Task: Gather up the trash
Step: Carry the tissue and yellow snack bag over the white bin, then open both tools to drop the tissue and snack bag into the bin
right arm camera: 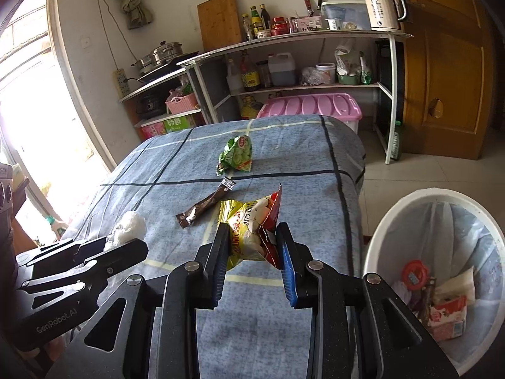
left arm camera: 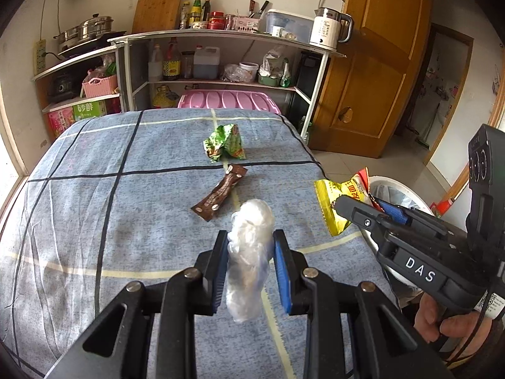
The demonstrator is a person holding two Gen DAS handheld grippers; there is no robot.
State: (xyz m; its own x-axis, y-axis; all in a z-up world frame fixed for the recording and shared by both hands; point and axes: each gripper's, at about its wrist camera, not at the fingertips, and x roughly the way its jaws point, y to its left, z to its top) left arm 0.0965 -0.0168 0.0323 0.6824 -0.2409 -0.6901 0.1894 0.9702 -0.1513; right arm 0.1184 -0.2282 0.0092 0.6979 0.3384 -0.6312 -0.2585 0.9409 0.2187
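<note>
Though window-glared, blue checked bedspread [right arm camera: 176, 170], shelving [right arm camera: 315, 36].

Left gripper [left arm camera: 251, 271]: matte black linkage arms, silver round pivot screws, blue ribbed pads on inner finger faces. Right gripper [right arm camera: 254, 268]: same build. White "DAS" lettering on right body at 3 o'clock of left view; "GenRobot.AI" at 8 o'clock of right view.

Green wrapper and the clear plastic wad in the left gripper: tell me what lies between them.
The brown sachet lies on the blue cloth between the green wrapper and the plastic wad, clearest in the left wrist view.
</note>
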